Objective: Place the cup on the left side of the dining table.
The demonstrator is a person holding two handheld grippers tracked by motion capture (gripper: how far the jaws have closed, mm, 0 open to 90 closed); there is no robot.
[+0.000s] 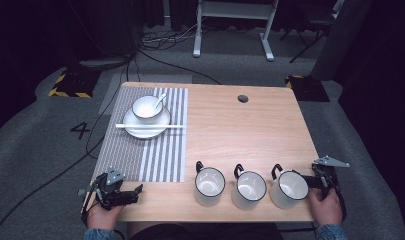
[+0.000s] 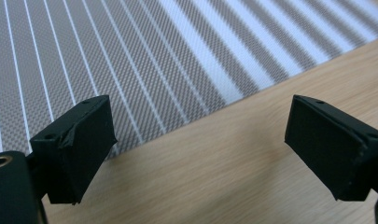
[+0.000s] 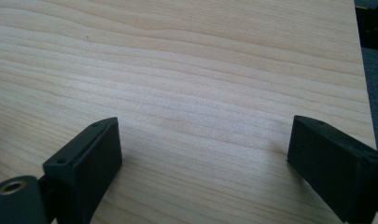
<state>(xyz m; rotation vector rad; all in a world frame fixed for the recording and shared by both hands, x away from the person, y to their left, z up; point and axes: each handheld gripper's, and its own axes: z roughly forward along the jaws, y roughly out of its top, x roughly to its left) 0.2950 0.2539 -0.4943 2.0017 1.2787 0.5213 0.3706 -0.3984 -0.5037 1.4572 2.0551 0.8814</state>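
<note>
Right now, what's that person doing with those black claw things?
Nothing is picked up yet. The person holds the left gripper open by the striped placemat and the right gripper open beside the rightmost of three mugs. A bowl with a spoon sits on a plate, chopsticks across it.

Left gripper (image 1: pixel 121 194) and right gripper (image 1: pixel 324 178) rest low, fingers (image 2: pixel 79 140) spread wide, seemingly empty.

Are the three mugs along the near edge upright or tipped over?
Upright. In the high view the left mug, middle mug and right mug all stand on the table with round rims facing up and white, empty-looking insides.
</note>
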